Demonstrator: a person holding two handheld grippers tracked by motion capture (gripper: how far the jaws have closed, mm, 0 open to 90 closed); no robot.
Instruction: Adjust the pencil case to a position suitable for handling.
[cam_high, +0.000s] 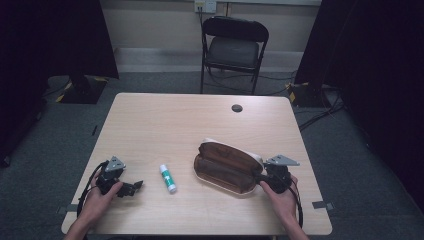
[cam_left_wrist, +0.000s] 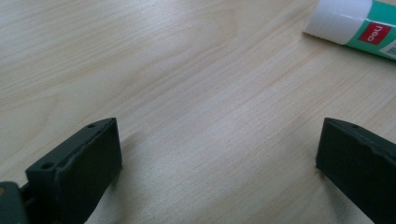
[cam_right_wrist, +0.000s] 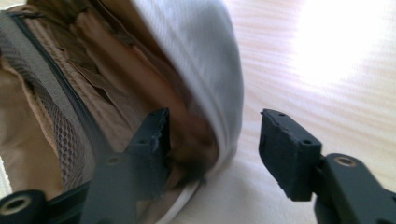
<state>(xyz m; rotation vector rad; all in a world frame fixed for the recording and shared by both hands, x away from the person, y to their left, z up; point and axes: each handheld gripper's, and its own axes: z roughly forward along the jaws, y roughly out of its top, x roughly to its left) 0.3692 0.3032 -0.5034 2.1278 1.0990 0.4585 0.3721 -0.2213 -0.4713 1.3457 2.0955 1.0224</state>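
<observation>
The glue stick (cam_high: 168, 178) lies on the counter (cam_high: 165, 125) just right of the open, empty left claw (cam_high: 131, 188), pointing away from the person, while the half-open right claw (cam_right_wrist: 212, 147) straddles the open pencil case (cam_high: 227, 166) rim without pressing it.

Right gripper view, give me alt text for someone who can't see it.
An open brown pencil case with a white outer wall lies on a pale wooden table, seen close up. The right gripper straddles that wall with open jaws, one black jaw inside the case and the other outside over the table.
</observation>
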